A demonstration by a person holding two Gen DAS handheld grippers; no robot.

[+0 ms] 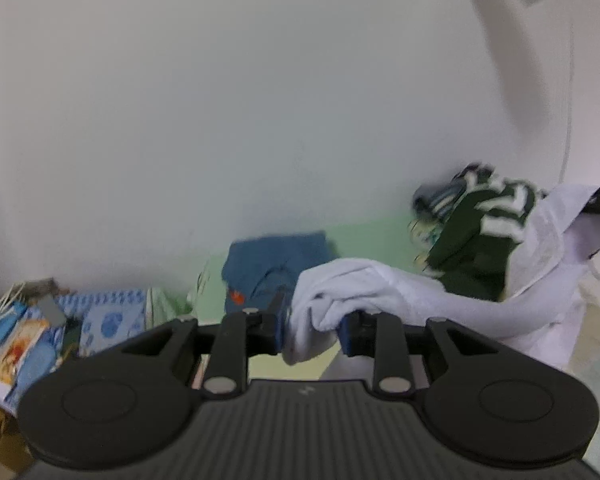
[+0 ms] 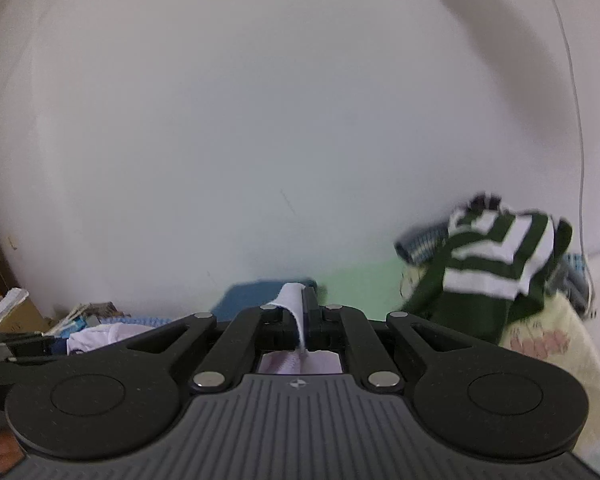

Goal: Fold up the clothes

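both grippers are matte black: the left gripper [image 1: 314,330] has blue finger pads [image 1: 345,334], round disc housings, silver pivot screws and a ribbed grey top; the right gripper [image 2: 305,320] bears a small round emblem.

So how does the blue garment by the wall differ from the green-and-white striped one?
The blue garment is one plain colour, while the striped garment has dark green and white bands. The blue garment lies flat and looks folded; the striped garment sits in a rumpled heap. The blue garment lies left of the striped garment in both views. Both rest on the pale green surface against the wall, and neither is gripped.
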